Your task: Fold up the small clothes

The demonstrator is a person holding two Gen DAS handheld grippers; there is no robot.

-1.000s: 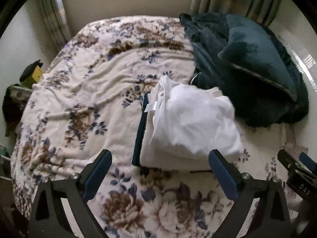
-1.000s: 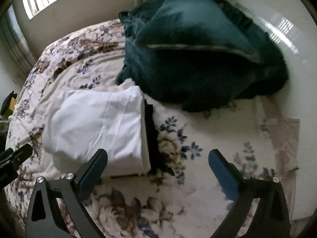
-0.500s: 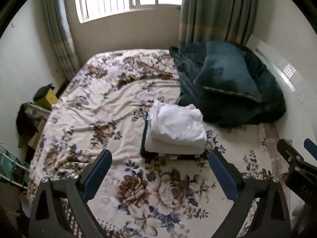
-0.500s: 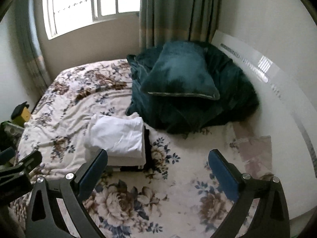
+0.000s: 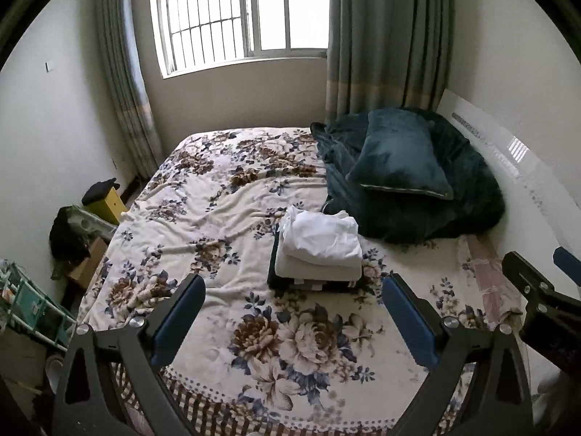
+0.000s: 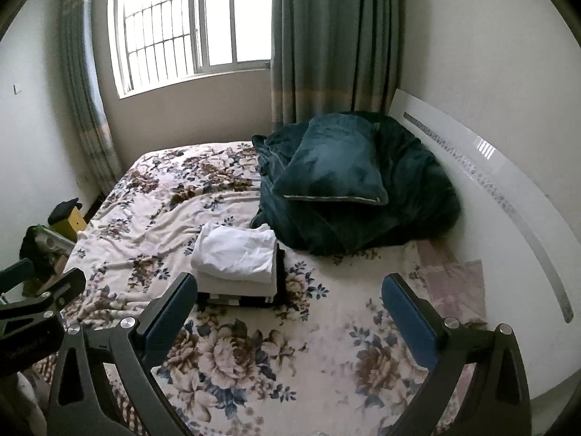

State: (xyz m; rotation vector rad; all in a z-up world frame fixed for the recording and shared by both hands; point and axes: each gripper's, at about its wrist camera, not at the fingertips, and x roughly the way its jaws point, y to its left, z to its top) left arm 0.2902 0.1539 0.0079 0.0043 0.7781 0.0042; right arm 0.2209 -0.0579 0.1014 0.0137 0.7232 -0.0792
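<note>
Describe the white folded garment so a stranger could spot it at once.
Find the floral bedspread. Near its middle, just in front of the dark green blanket heap, sits a small stack of folded clothes. The white garment is the top layer, brighter than the cream piece and dark piece beneath.

The bed (image 5: pixel 203 218) wears a cream cover printed with brown and dark blue flowers, with a brown-and-cream checked band along its near edge. On it the stack of folded clothes (image 5: pixel 319 250) shows a white garment on top, a cream one beneath and a black one at the bottom, while the pillow (image 5: pixel 395 156) and the heaped blanket (image 5: pixel 468 196) are deep teal. The curtains (image 5: pixel 385 36) are grey-green with a beige band, the walls off-white, and each tool (image 5: pixel 292 318) (image 6: pixel 288 314) is black with blue pads.
</note>
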